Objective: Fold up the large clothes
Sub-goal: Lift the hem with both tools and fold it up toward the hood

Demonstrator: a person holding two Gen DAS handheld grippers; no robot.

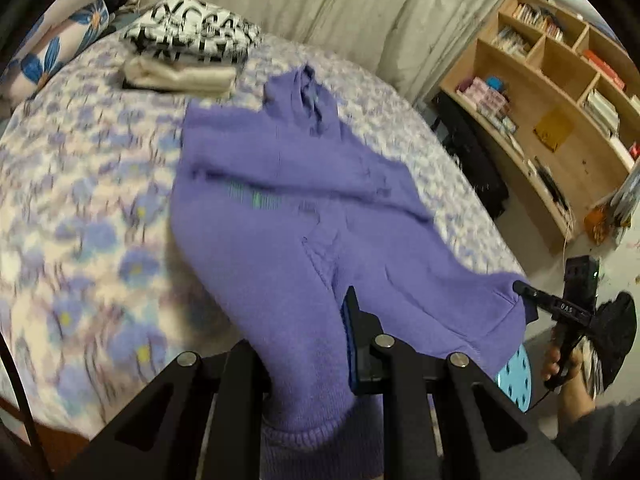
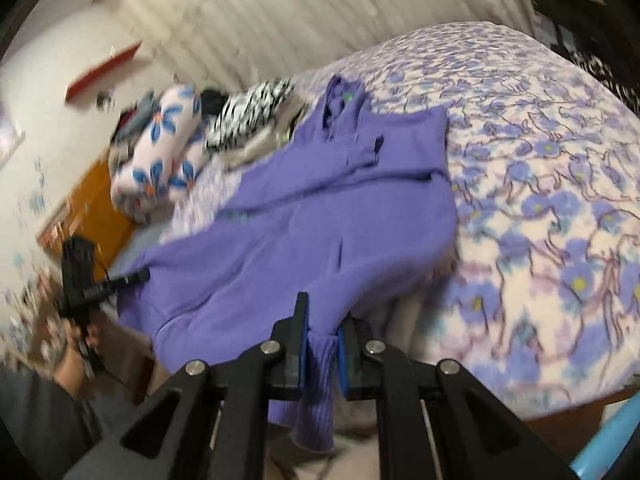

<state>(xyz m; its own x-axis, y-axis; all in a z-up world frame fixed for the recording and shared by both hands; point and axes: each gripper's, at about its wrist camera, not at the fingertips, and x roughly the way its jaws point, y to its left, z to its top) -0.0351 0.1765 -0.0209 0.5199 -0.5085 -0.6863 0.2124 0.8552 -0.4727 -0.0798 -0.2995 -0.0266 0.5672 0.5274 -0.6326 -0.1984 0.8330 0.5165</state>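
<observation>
Both hand-held grippers (left (image 1: 320, 344), right (image 2: 322, 344)) pinch the purple hoodie's (image 1: 280, 216) hem.

Bed (image 1: 80, 208) under floral blue-lilac cover. Purple hoodie (image 1: 288, 208) spread across middle, hood toward far end, near hem raised off cover at bed edge. Far end: black-white patterned bundle (image 1: 192, 32) stacked on cream folded cloth (image 1: 180, 76), just beyond hoodie, contact unclear. Pillow (image 2: 160, 152) with blue flowers beside stack at head of bed. All blurred.
</observation>
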